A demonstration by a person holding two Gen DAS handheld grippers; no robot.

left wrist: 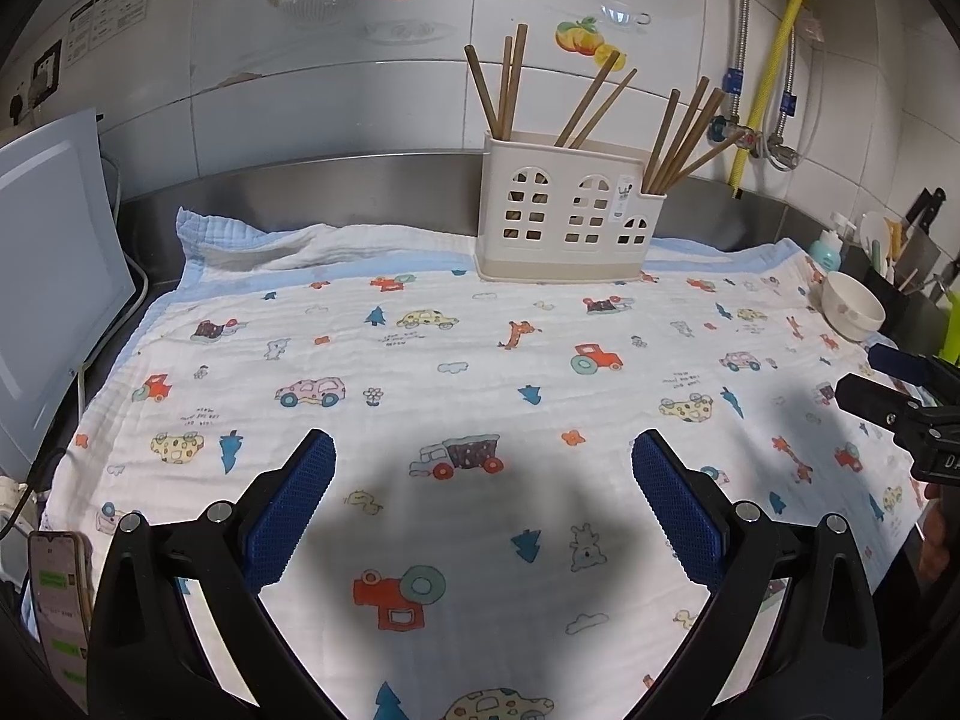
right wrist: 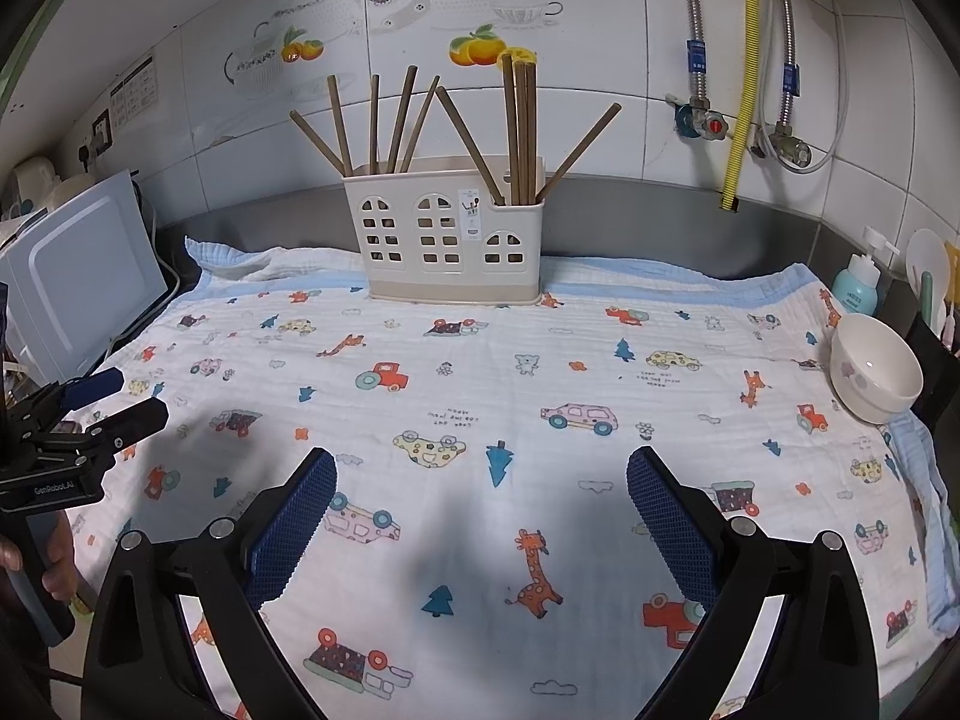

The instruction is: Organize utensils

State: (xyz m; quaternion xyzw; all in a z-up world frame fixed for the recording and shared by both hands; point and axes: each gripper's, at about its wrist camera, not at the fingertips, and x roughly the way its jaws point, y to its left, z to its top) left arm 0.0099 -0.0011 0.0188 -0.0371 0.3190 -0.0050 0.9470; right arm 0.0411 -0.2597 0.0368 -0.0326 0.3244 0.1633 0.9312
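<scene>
Two handheld grippers held low over a printed cloth [left wrist: 480, 360], side by side and pointing toward the back wall. Left gripper [left wrist: 483, 498] with blue-padded fingers spread wide, nothing between them. Right gripper [right wrist: 480, 510] likewise spread and empty. Brown chopsticks [right wrist: 516, 132] standing tilted in a cream utensil holder [right wrist: 450, 246] at the cloth's far edge, against a steel backsplash. White bowl [right wrist: 873, 375] on the cloth's right edge. Tiled wall [right wrist: 600, 30] with fruit decals behind.
</scene>
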